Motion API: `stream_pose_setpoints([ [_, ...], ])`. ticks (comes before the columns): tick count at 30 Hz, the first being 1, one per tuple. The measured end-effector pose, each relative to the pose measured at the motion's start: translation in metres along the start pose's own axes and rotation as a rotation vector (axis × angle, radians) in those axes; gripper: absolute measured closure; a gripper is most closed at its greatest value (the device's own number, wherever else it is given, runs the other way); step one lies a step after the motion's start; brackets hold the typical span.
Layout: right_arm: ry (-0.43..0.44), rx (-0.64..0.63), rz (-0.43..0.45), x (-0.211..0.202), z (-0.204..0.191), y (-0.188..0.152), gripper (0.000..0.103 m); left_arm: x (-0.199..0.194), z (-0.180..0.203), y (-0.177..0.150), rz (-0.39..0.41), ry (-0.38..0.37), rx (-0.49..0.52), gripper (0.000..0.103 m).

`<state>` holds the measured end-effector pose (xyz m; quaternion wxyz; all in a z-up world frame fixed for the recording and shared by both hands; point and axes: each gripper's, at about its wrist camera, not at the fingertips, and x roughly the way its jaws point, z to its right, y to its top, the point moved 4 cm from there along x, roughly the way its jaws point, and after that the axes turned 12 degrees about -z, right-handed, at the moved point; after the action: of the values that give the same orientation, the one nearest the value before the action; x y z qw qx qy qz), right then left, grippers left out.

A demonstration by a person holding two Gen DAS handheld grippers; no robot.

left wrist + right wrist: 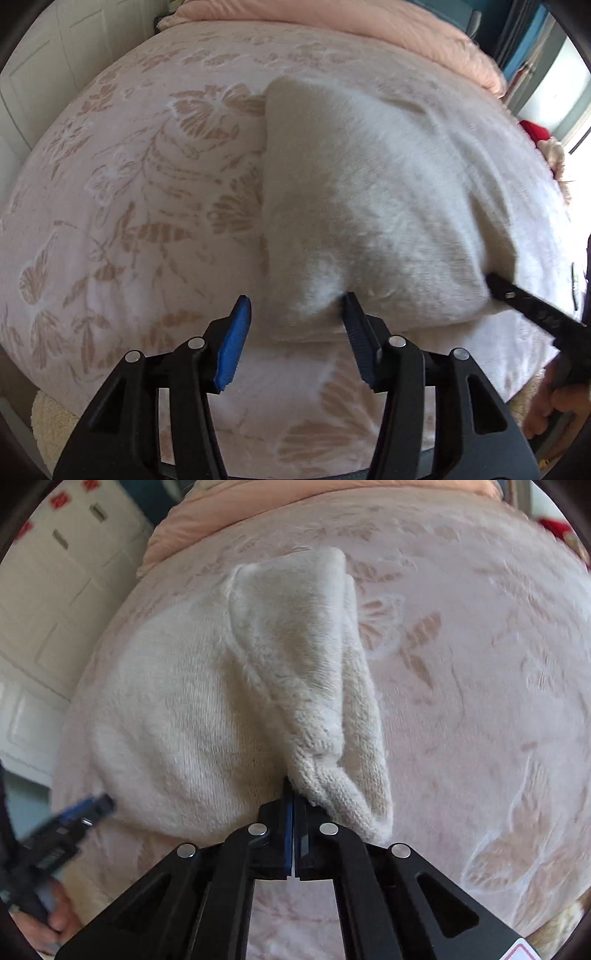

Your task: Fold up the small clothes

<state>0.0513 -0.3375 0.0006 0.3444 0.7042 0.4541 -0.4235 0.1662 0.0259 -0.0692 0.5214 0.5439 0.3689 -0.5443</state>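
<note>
The left gripper points steeply down with its jaws half open; the cream knitted garment lies just ahead on the bed cover, its near corner between the blue pads, not pressed. To its right, the right gripper also tilts down, closed tight on a bunched edge of the garment.
</note>
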Motion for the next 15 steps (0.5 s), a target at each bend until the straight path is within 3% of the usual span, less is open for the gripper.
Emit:
stream_pose_setpoints([
  [2, -0.012, -0.044, 0.048, -0.021, -0.01, -0.003, 0.103, 0.003, -0.013, 0.0, -0.005, -0.034, -0.054, 0.048],
  [4, -0.085, -0.104, 0.059, -0.023, -0.014, -0.003, 0.103, 0.004, -0.013, 0.002, -0.007, -0.026, -0.046, 0.045],
  [7, -0.173, -0.103, -0.026, 0.017, 0.006, -0.002, 0.103, 0.012, -0.008, 0.002, -0.002, 0.039, -0.017, 0.039],
  [12, -0.118, -0.055, 0.023, -0.004, 0.0, -0.003, 0.103, 0.002, -0.004, -0.002, -0.003, 0.055, -0.035, 0.04],
  [15, -0.165, -0.116, 0.088, -0.032, -0.019, -0.018, 0.103, -0.018, 0.002, -0.012, 0.022, 0.062, -0.01, 0.041],
])
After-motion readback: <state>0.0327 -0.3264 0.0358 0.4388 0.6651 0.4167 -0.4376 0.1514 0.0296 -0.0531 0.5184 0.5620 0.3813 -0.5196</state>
